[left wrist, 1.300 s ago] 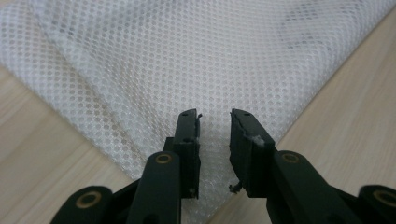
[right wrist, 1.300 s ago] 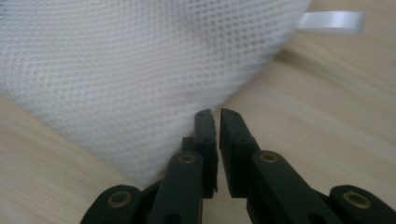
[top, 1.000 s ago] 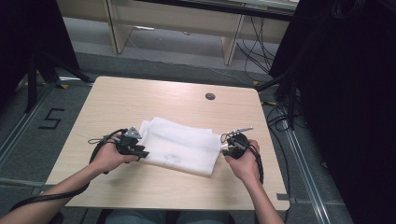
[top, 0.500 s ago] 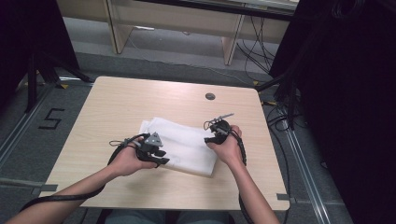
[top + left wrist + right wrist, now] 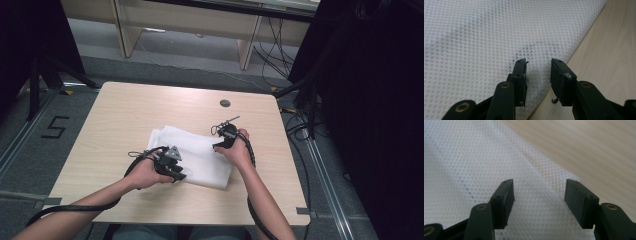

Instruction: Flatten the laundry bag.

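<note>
A folded white mesh cloth [image 5: 192, 155] lies near the middle of a light wooden desk [image 5: 125, 115], slightly toward the person's side, as two hand-held grippers bear down on it from either end. The left gripper [image 5: 175, 167], gripped in the person's left hand [image 5: 145, 174], sits at the cloth's near-left edge; in the left gripper view its two black fingers [image 5: 520, 72] stand a little apart over the mesh [image 5: 486, 37], close to where the fabric's border meets bare desk [image 5: 614, 50], with nothing clamped between them. The right gripper [image 5: 222, 137], in the right hand [image 5: 237, 150], rests at the cloth's far-right edge; the right gripper view shows its fingers [image 5: 505, 195] spread wide over layered folds of the mesh [image 5: 474, 162], empty, near the cloth's edge. A small dark round grommet [image 5: 225, 103] is set in the desk beyond the cloth. Black cables trail back from both grippers along the forearms.
</note>
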`<state>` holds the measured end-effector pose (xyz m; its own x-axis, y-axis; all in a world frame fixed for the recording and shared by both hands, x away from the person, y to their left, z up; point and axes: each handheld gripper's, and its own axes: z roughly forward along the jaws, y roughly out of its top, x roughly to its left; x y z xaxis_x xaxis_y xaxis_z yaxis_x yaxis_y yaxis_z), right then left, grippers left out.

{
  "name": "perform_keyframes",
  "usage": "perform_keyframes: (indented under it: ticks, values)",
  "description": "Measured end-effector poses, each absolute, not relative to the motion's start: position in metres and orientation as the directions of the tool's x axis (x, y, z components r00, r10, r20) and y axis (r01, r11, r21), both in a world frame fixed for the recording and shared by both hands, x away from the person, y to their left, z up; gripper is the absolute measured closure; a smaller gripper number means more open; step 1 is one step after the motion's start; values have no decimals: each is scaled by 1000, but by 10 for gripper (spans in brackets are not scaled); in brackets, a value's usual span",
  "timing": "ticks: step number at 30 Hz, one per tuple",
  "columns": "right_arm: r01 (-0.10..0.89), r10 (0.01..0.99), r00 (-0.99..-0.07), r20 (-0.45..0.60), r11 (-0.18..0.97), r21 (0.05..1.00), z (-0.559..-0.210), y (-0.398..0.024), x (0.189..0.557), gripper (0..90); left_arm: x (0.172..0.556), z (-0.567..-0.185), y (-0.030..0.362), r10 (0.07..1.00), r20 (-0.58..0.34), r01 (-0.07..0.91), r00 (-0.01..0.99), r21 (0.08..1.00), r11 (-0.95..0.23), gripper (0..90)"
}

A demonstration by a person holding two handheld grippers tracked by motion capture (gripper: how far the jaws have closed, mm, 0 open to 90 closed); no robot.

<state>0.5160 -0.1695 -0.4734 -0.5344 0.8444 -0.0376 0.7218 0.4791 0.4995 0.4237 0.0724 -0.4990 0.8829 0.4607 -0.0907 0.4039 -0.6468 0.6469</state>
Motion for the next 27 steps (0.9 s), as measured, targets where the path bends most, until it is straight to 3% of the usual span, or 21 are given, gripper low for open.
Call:
perform_keyframes:
  ticks: [2,4,6,9,11,20,27]
  values:
    - [738,830,-557,-21,506,445,-484,-170,520,459,424,-499,72,460,-89,404,884,643,-651,648]
    - [734,830,-558,-18,504,455,-485,-170,520,478,424,-500,72,455,-86,398,886,643,-654,646]
    - [733,819,-574,0,514,445,-483,-169,520,659,426,-500,73,446,-78,391,892,628,-672,642]
    - [716,792,-611,7,549,431,-483,-164,519,818,426,-501,71,461,-97,409,882,643,-648,642]
    - [709,779,-627,-14,579,403,-480,-159,517,859,426,-501,71,462,-98,411,881,643,-646,643]
    - [668,769,-637,-60,589,455,-449,-153,508,862,429,-499,68,466,-64,401,883,620,-675,664]
    - [666,767,-642,10,551,502,-423,-152,502,858,435,-496,58,514,-59,443,856,596,-669,688]
